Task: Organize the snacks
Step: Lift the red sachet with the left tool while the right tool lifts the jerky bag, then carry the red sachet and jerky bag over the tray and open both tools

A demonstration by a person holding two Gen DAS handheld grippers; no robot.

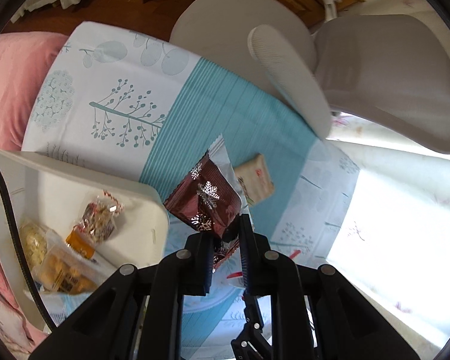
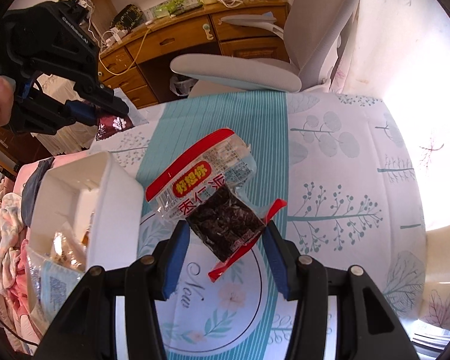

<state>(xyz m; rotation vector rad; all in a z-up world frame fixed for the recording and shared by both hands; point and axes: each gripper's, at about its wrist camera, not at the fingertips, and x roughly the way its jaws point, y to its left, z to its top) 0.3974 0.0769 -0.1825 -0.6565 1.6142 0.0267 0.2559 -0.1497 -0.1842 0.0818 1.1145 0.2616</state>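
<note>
My left gripper (image 1: 225, 240) is shut on a dark red snack packet with silver snowflakes (image 1: 205, 201) and holds it above the table, right of the white bin (image 1: 153, 201). The bin holds several wrapped snacks (image 1: 75, 246). A pale wrapped snack (image 1: 256, 181) lies on the cloth beyond the packet. In the right wrist view, my right gripper (image 2: 226, 246) is open, its jaws either side of a dark snack packet with red ends (image 2: 228, 228). A larger clear packet with a red border (image 2: 195, 174) lies just behind it. The left gripper (image 2: 105, 111) with its red packet (image 2: 114, 124) shows at upper left.
The table has a white and teal patterned cloth (image 2: 330, 180). The white bin (image 2: 117, 198) stands at the table's left. A grey office chair (image 2: 240, 72) stands at the far edge, a wooden desk (image 2: 180, 39) behind it. Pink bedding (image 1: 12, 84) lies to the left.
</note>
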